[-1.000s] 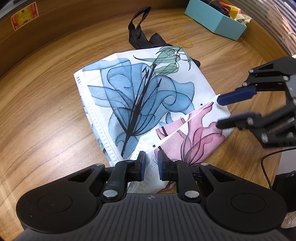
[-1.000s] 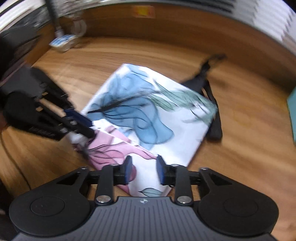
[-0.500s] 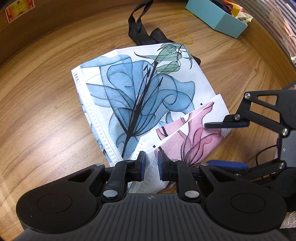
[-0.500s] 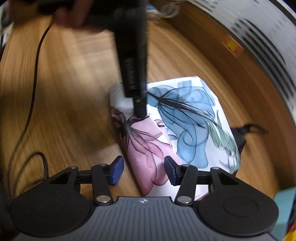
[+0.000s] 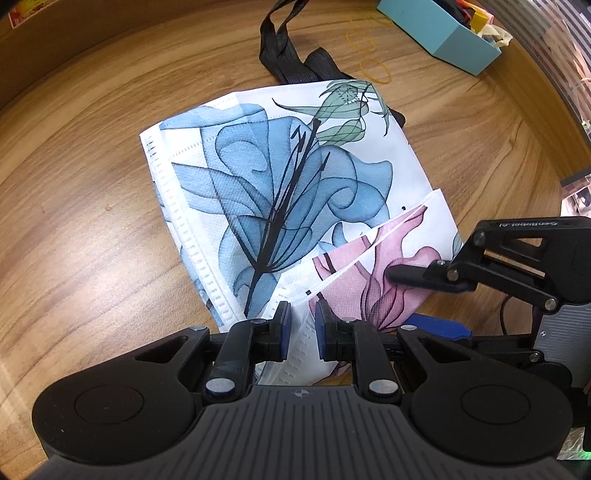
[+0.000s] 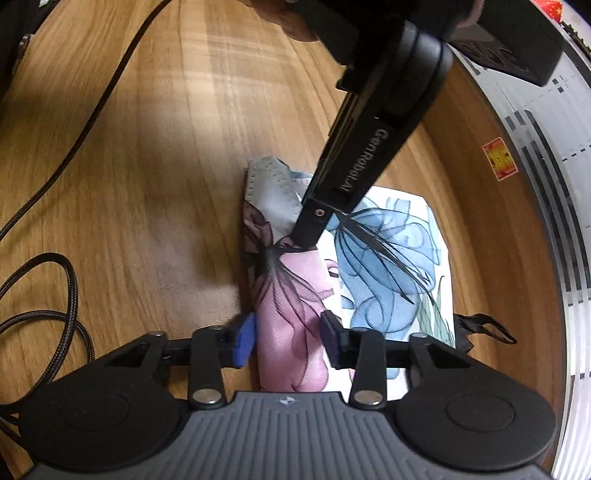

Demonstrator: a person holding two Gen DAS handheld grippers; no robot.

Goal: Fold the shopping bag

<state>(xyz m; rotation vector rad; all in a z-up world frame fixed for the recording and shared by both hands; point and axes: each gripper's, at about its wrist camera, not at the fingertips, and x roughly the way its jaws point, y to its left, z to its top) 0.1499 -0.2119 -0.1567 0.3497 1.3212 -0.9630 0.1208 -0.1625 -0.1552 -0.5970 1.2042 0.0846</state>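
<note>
Left wrist alone showed the black handles (image 5: 284, 59), teal box (image 5: 443, 40) and rubber bands (image 5: 375, 70) beyond the floral shopping bag (image 5: 295, 192) lying flat on the wooden table (image 5: 81, 221). My left gripper (image 5: 302, 328) pointed steeply down, clamped on the bag's near edge. My right gripper (image 6: 288, 338), marked "GenRobot.AI", had just been closing around the pink fold.

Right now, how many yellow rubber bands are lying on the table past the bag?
3: all past the shopping bag's top edge, near the teal box: nearest one, middle one, farthest one. The box may hide more.
</note>
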